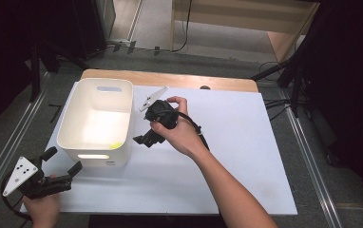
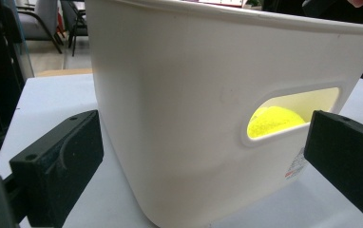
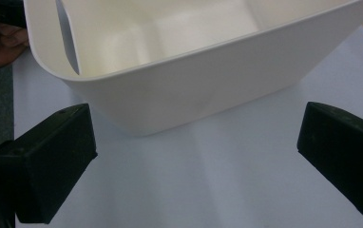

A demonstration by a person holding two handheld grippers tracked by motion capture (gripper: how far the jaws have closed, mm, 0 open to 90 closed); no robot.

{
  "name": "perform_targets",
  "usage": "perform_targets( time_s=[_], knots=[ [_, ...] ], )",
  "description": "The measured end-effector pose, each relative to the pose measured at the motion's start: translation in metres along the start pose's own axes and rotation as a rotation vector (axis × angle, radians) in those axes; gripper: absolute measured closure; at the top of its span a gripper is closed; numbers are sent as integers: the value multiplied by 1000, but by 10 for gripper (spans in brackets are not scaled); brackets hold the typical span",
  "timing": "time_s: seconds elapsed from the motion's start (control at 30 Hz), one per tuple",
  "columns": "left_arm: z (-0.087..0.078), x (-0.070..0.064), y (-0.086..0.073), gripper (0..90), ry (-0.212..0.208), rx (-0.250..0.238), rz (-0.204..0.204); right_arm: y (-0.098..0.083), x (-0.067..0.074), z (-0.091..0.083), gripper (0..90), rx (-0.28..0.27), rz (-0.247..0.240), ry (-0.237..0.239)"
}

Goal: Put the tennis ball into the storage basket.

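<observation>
White plastic bin (image 1: 99, 124) sits on the left part of the white table sheet (image 1: 227, 161). Yellow ball (image 2: 274, 121) lies inside it, low at the near end, visible through the handle slot. Left gripper (image 1: 62, 161) is at the table's near-left corner, just short of the bin's near wall; jaws spread wide, holding nothing, slot and ball between them in the left gripper view. Right gripper (image 1: 144, 139) hovers just beside the bin's right wall, pointed at it, jaws wide apart and empty.
</observation>
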State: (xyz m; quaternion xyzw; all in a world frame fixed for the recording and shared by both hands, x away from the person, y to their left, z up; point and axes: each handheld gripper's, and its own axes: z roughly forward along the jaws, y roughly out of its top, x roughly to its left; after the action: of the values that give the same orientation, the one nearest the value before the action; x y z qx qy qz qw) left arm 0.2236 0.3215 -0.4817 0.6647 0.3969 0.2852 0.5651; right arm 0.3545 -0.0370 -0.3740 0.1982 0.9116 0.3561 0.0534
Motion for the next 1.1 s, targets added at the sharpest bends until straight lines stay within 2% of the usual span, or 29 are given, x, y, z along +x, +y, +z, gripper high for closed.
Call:
perform_targets(
  time_s=[0.73, 1.1],
  knots=[
    [0, -1, 0, 0, 4, 10, 8, -48, -8, -20, 0, -90, 64, -52],
    [1, -1, 0, 0, 5, 11, 10, -74, -13, -29, 0, -117, 100, -73]
  ],
)
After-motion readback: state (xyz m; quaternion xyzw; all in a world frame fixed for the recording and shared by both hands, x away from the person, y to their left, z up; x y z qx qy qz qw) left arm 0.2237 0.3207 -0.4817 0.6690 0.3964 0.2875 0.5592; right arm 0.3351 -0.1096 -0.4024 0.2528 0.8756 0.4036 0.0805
